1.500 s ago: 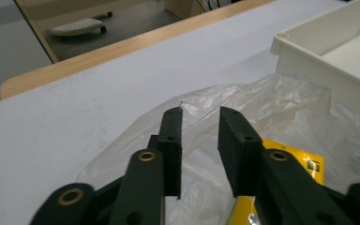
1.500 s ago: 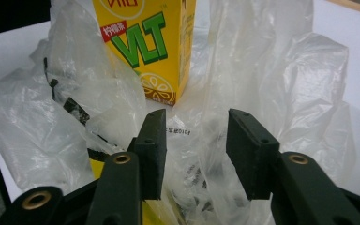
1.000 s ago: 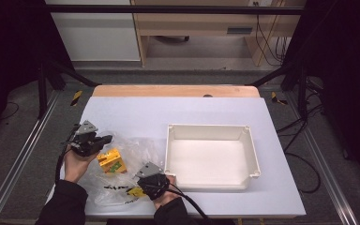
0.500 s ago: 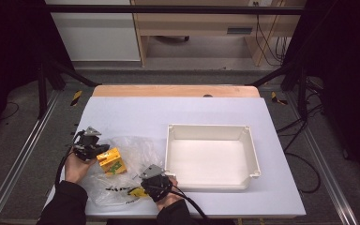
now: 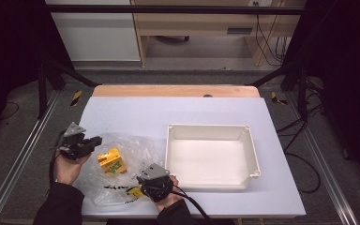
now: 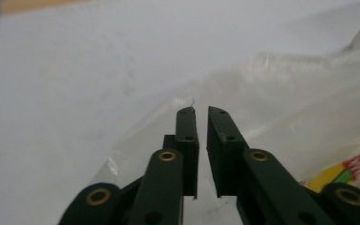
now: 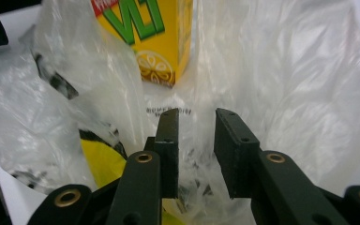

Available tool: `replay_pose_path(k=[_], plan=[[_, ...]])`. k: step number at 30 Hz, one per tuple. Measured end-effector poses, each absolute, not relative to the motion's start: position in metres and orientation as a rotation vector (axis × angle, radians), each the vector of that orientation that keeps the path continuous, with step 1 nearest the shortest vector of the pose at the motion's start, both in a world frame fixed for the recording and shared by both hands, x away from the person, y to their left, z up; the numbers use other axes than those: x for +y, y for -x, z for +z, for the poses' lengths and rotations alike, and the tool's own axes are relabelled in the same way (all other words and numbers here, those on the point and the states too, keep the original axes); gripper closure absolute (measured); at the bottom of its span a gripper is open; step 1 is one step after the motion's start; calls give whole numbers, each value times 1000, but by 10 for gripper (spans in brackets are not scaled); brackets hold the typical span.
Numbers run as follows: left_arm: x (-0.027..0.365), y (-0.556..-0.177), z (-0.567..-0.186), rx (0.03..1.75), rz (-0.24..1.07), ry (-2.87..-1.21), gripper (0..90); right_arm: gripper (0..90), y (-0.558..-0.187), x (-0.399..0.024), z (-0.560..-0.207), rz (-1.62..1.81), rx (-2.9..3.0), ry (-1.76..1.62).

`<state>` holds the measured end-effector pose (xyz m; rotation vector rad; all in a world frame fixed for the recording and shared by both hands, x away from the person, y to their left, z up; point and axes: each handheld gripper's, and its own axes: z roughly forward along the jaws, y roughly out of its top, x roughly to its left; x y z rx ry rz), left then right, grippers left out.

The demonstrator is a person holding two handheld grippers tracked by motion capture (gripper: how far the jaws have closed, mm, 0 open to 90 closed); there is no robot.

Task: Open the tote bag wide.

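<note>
A clear plastic bag (image 5: 122, 161) lies crumpled at the table's front left, with a yellow drink carton (image 5: 111, 161) inside it. My left gripper (image 5: 93, 140) is at the bag's left edge. In the left gripper view the jaws of my left gripper (image 6: 202, 110) stand almost together, pinching the edge of the bag's film (image 6: 286, 93). My right gripper (image 5: 141, 180) is at the bag's front right. In the right gripper view its jaws (image 7: 197, 115) hold bunched film (image 7: 286, 70) between them, just short of the carton (image 7: 145, 33).
A white, empty tray (image 5: 251, 154) stands right of the bag, close to my right hand. A yellow printed patch (image 5: 133, 191) shows through the bag near the front edge. The pale tabletop (image 5: 168, 110) stretches behind both.
My left gripper has shifted a little to the left with the bag's edge. My right gripper has drawn slightly toward the front edge. The bag is spread a bit wider.
</note>
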<state>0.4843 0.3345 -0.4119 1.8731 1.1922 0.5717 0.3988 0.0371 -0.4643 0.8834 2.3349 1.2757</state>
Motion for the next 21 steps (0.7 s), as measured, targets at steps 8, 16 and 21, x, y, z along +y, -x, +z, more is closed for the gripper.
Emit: replay_pose_path(k=[8, 16, 21], plan=[[343, -443, -383, 1114, 641, -1756, 638, 559, -397, 29, -445, 1412, 2260, -830], [336, -416, -381, 1051, 638, -1773, 495, 411, -403, 5, -421, 1499, 2181, -811], [331, -408, -386, 1035, 652, -1809, 400, 341, -413, -21, -411, 1516, 2136, -877]])
